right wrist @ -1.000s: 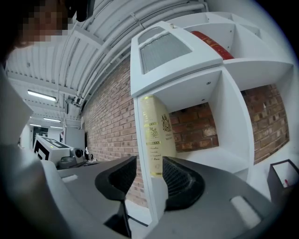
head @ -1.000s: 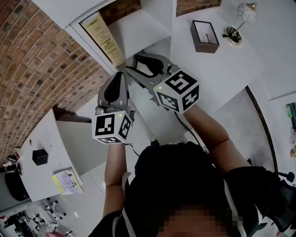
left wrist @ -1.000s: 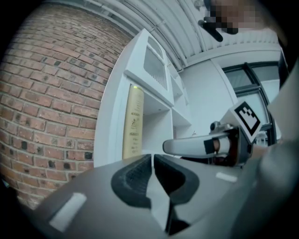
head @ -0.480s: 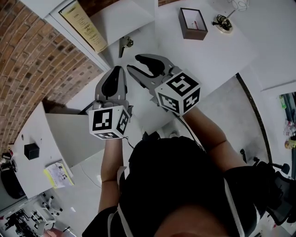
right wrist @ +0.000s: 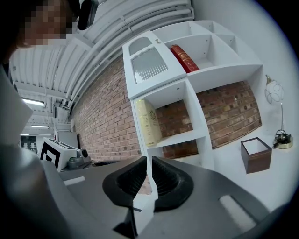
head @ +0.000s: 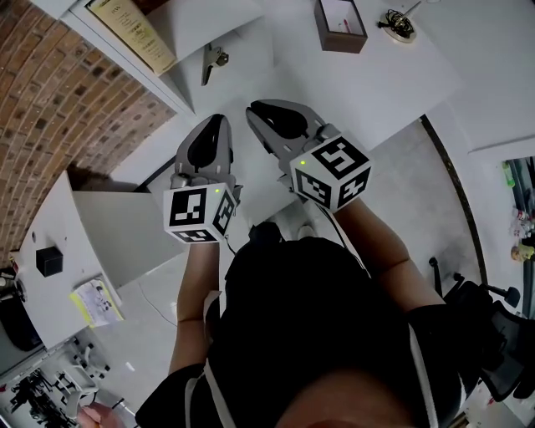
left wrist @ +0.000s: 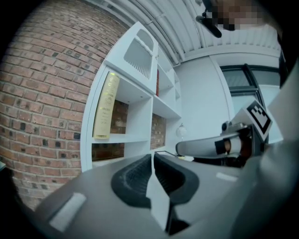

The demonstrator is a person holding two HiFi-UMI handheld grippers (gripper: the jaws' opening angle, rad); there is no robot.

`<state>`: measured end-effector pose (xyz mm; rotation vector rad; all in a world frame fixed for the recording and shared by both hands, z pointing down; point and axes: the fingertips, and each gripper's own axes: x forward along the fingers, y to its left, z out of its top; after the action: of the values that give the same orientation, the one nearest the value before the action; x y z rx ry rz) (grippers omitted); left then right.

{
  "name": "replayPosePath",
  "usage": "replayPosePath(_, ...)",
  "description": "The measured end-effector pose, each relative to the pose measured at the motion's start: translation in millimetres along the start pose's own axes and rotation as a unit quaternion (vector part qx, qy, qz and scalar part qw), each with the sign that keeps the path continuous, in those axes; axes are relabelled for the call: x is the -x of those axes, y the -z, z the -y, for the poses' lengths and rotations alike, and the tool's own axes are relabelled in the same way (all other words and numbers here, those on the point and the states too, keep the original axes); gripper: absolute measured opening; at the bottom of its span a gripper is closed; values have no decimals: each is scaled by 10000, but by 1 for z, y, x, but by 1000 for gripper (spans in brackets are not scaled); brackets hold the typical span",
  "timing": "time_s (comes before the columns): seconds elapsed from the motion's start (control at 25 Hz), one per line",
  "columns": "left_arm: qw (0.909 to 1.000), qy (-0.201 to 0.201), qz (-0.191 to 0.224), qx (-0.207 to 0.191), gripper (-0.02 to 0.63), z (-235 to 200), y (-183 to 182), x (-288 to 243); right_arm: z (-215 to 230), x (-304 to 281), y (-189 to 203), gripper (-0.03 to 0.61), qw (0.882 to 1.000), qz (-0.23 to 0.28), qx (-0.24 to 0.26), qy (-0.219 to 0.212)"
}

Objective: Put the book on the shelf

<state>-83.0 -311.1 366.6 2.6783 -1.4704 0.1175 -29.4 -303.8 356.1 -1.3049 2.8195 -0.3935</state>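
A cream book (head: 125, 29) stands leaning in a compartment of the white shelf unit (head: 180, 99); it also shows as the cream book (left wrist: 103, 107) and the cream book (right wrist: 148, 122). Neither gripper touches it. My left gripper (head: 216, 122) hovers short of the shelf, shut and empty; the left gripper (left wrist: 153, 157) shows its pads together. Beside it my right gripper (head: 256, 109) is closing, its jaws nearly together with nothing between them, as the right gripper (right wrist: 149, 161) view confirms.
A red book (right wrist: 184, 58) lies in an upper shelf compartment. On the white table stand a brown box (head: 340, 18), a small lamp (head: 399, 21) and a metal clip (head: 213, 60). A brick wall (head: 67, 92) is at the left. A side table carries a black cube (head: 48, 261).
Both grippers have drawn back from the shelf toward me. The right gripper's jaws, wide apart before, have come nearly together. The left gripper stays shut.
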Motion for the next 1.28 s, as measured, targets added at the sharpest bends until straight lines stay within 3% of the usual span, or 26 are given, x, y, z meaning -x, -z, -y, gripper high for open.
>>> replayPosePath(0.2, 9999, 128, 15, -7, 16, 18, 6, 3, 1, 19, 9, 0, 9999, 1, -67, 119)
replayPosePath(0.76, 9990, 330, -158, 245, 14, 51, 35, 9, 3, 57, 37, -3, 9993, -143, -124, 329)
replayPosePath(1.28, 9989, 407, -192, 91, 14, 72, 38, 12, 6, 75, 41, -3, 9992, -108, -218, 332)
